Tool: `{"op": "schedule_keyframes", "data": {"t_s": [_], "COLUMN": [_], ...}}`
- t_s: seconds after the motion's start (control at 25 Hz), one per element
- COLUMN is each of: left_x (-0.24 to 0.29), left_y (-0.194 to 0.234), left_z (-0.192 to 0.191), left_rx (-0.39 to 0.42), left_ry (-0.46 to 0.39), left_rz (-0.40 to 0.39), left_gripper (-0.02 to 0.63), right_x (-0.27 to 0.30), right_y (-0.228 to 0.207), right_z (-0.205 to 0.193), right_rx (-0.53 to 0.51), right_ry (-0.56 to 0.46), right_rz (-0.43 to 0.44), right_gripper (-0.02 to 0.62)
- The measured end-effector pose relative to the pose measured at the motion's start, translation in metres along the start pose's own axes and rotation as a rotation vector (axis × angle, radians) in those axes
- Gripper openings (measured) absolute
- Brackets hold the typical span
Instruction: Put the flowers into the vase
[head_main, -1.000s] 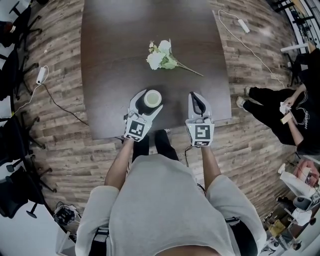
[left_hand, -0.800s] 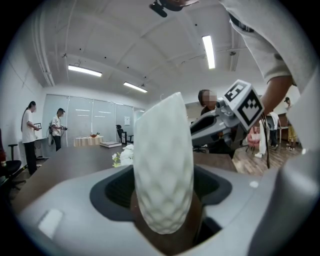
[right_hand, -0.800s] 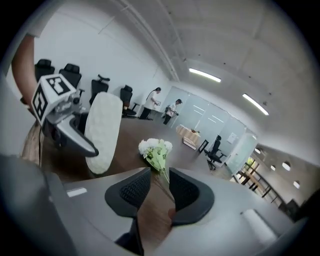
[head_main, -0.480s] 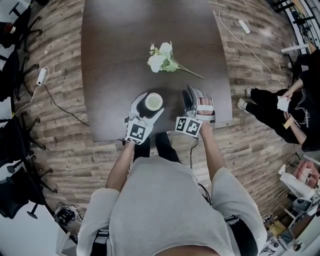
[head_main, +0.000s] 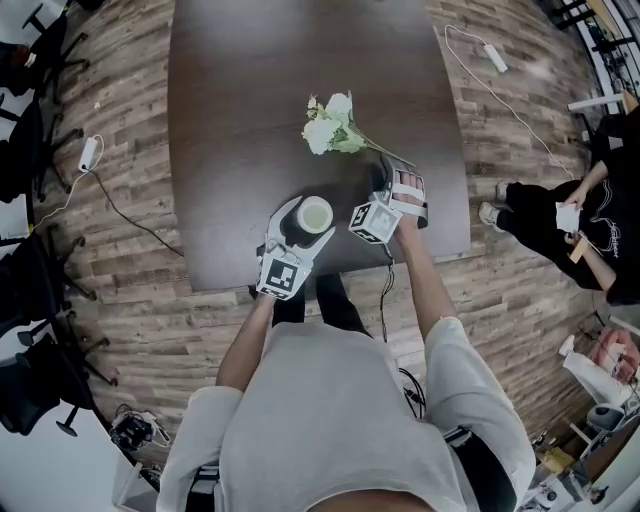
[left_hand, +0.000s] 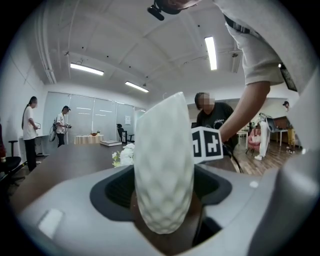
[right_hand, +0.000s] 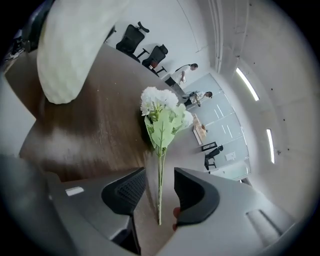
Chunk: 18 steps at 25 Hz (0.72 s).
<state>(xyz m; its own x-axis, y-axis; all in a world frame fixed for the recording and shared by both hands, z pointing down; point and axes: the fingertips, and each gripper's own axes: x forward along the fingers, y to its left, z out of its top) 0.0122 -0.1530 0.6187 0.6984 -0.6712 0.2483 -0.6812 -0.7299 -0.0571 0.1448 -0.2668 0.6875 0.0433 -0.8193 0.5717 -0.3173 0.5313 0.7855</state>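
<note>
Near the bench (head_main: 250, 80)'s front edge, your left gripper (head_main: 303, 212) has its jaws clenched on the vase (head_main: 314, 215), and the flowers (head_main: 330, 128) lie loose toward the right edge.
Your right gripper (right_hand: 160, 192) has just been opening its jaws. They stand released on either side of the stem (right_hand: 160, 170), pressing on neither side. In the head view that gripper's body covers the stem's end. In the right gripper view the vase is cut off at the top left corner.
</note>
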Motion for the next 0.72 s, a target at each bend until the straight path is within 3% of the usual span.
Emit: {"op": "schedule_keyframes", "data": {"t_s": [0.4,0.6,0.72], "left_x": [-0.001,-0.002,-0.002], "left_y": [0.000,-0.002,-0.001], "left_z": [-0.002,0.001,-0.001], "left_rx": [-0.003,-0.005,-0.001], "left_ry": [0.010,0.001,0.004], "left_rz": [-0.005,0.000,-0.004], "left_gripper": [0.344,0.344,0.344], "right_x": [0.048,0.056,0.054], "right_y": [-0.002,-0.004,-0.007], "right_z": [0.003,0.001,0.001], "right_rx": [-0.020,-0.019,0.020], "right_ry": [0.043,0.052,0.048], "right_rz": [0.041,0.016,0.008], "right_gripper": [0.159,0.034,0.026]}}
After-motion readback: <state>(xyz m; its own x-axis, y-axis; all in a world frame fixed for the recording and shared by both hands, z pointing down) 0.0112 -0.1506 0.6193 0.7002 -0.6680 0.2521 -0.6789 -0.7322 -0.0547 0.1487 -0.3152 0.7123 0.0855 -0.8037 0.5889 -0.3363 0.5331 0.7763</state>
